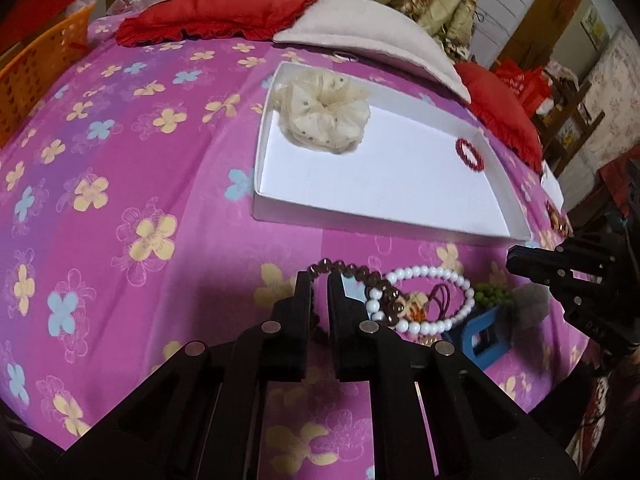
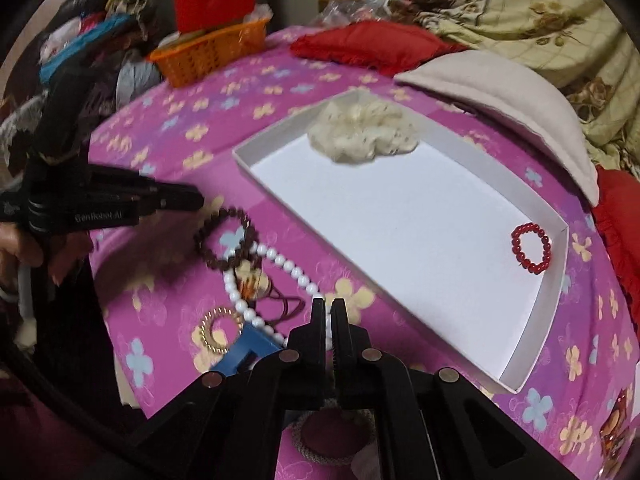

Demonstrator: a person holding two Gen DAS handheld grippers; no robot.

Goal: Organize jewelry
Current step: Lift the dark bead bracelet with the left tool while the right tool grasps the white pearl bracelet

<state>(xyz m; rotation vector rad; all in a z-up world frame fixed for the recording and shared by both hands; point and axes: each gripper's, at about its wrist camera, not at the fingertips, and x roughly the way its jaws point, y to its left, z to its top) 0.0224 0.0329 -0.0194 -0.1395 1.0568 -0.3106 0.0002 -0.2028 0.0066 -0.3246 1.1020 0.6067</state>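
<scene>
Left wrist view: left gripper (image 1: pixel 319 280) angled steeply down, clamped on brown bead bracelet (image 1: pixel 340 267) lying on pink bedsheet (image 1: pixel 120 160). Right gripper (image 2: pixel 328 308) also pitched down, pinching white bead bracelet (image 2: pixel 280 264). White tray (image 2: pixel 400 208) beyond holds red bracelet (image 2: pixel 531 248) and cream scrunchie (image 2: pixel 364 136).

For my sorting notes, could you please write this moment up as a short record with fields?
surface: pink floral bedsheet
container: white tray, open
in tray: cream scrunchie at the far end; red bead bracelet near a corner
outside tray: brown bead bracelet, white bead bracelet, gold ring and blue clip, clustered together
left gripper: shut on the brown bead bracelet
right gripper: shut over the white bead bracelet; grip unclear
</scene>
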